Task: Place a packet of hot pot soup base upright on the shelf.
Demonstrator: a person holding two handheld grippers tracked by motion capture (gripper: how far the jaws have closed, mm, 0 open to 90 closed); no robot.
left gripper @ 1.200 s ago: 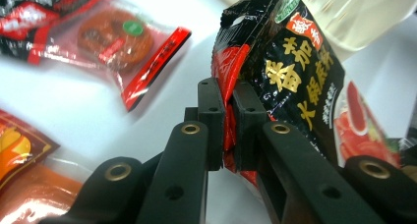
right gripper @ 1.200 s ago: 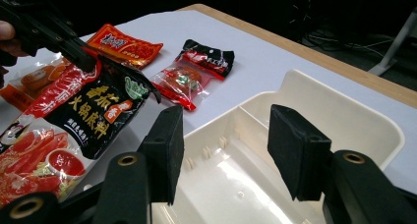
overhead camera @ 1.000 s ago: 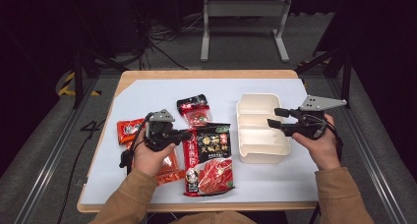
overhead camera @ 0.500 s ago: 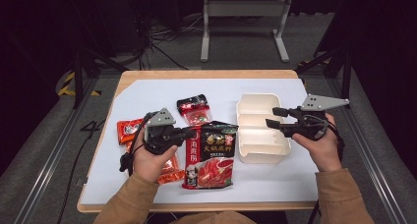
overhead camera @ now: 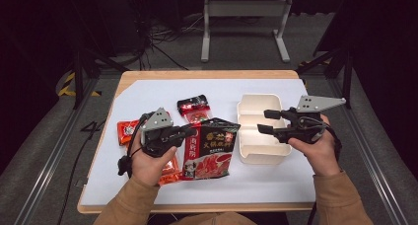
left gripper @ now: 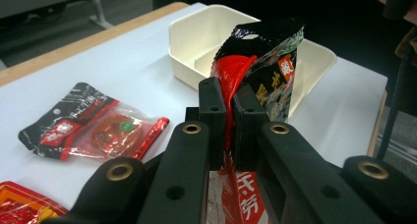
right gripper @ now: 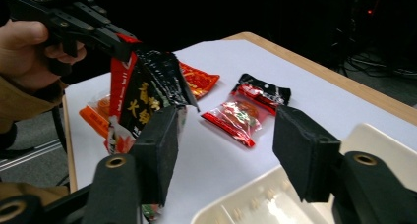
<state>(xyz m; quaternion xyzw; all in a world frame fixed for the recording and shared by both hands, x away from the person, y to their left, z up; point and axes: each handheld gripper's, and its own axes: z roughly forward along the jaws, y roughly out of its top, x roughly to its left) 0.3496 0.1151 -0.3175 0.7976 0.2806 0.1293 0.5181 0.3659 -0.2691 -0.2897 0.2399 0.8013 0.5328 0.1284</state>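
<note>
My left gripper (overhead camera: 190,132) is shut on the top edge of a large black-and-red pouch (overhead camera: 209,148), which hangs tilted with its lower end near the table. In the left gripper view the pads (left gripper: 214,111) pinch the pouch (left gripper: 270,62) in front of the white divided box (left gripper: 196,32). My right gripper (overhead camera: 266,121) hovers over the box (overhead camera: 254,106); its jaws have just been opening and nothing is between them. In the right gripper view, past my right gripper (right gripper: 226,145), the pouch (right gripper: 142,91) hangs from the left gripper (right gripper: 113,42).
A small black-and-red sachet (overhead camera: 193,108) lies behind the pouch. An orange sachet (overhead camera: 127,131) lies left of my left hand, and another (overhead camera: 170,173) sits under it. The white sheet covers a wooden table (overhead camera: 207,74). A metal stand (overhead camera: 244,22) stands on the floor beyond.
The left hand has raised the pouch's gripped edge, so the pouch now hangs off the table. The right gripper's jaws stand wider apart and have shifted slightly left over the box.
</note>
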